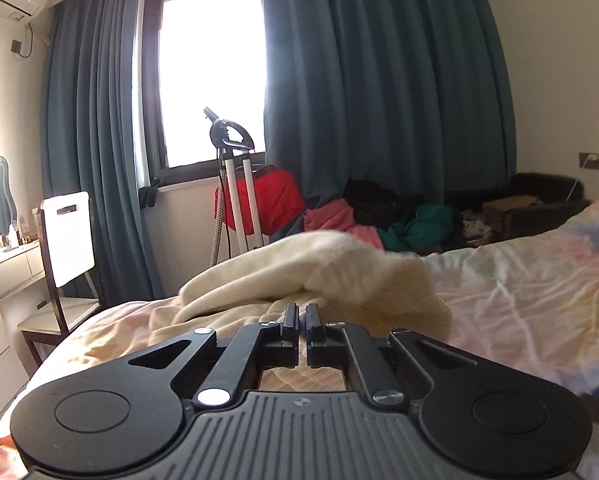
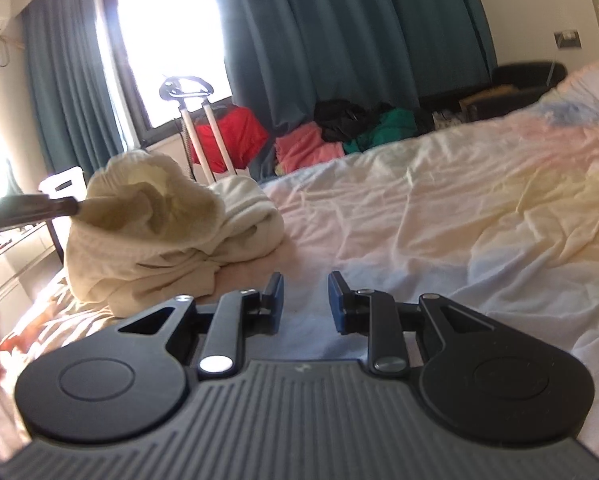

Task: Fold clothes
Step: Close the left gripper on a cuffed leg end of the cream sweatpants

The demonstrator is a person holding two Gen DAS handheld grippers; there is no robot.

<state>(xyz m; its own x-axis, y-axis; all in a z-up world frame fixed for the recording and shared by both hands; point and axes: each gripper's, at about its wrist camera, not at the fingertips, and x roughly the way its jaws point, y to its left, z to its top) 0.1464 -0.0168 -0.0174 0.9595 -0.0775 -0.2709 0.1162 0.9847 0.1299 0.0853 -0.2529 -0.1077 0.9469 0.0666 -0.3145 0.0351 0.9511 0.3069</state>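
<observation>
A cream knitted garment [image 1: 299,268] lies bunched on the bed just beyond my left gripper [image 1: 302,312], whose fingers stand together on its near edge. In the right wrist view that garment [image 2: 167,236] forms a heap at the left. Its top fold is lifted where the left gripper's tip [image 2: 65,207] pinches it. My right gripper [image 2: 305,300] hovers low over the bed sheet to the right of the heap. Its blue-padded fingers [image 2: 335,300] are apart with nothing between them.
The bed's wrinkled pastel sheet [image 2: 439,216] spreads to the right. Beyond its far edge lie pink, black and green clothes [image 2: 339,132], a red item [image 1: 271,196] and a garment steamer stand [image 1: 235,184]. A white-backed chair [image 1: 67,236] and a desk stand at the left.
</observation>
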